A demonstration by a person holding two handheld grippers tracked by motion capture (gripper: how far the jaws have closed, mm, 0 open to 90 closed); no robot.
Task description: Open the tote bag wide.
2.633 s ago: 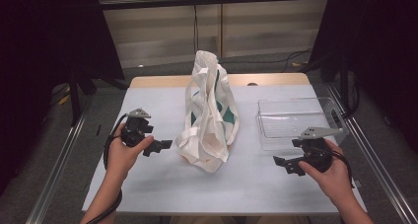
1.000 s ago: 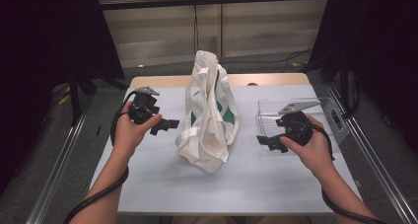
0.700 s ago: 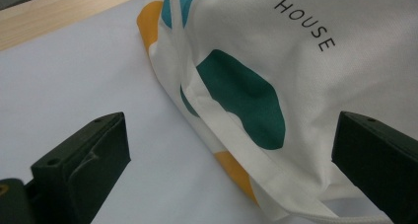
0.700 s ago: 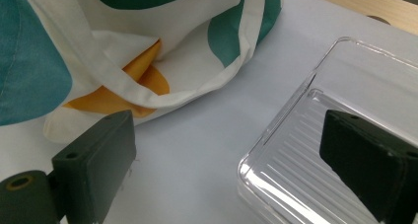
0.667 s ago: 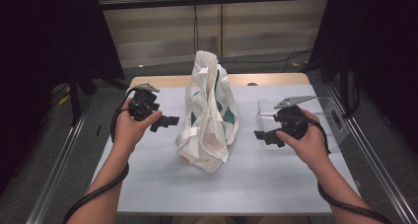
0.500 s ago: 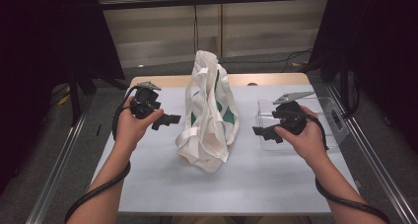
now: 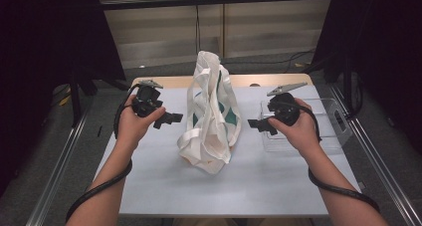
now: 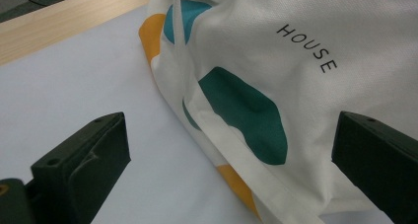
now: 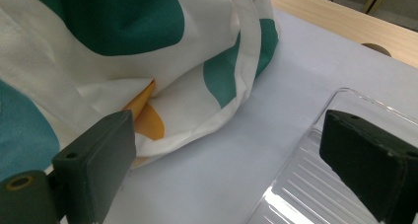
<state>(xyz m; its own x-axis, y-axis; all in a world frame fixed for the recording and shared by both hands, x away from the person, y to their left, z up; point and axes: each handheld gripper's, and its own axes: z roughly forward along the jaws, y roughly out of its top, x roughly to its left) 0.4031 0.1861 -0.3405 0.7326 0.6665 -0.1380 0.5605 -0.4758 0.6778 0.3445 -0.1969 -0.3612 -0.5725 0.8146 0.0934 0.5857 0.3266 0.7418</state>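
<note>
Tote bag [image 7: 211, 114] stands slumped at mid-table, untouched. Left gripper [image 7: 171, 119] and right gripper [image 7: 255, 124] flank it, jaws spread wide, holding nothing. Judged: approach only; grasping and whatever follows remain, clear tray [image 7: 332, 117] unused.

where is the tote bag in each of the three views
High view: the tote bag stands at the table's centre, between the left gripper and the right gripper.
Left gripper view: it covers the upper right, printed HOUSE.
Right gripper view: it covers the upper left.
Shared landmark: its teal patches.
</note>
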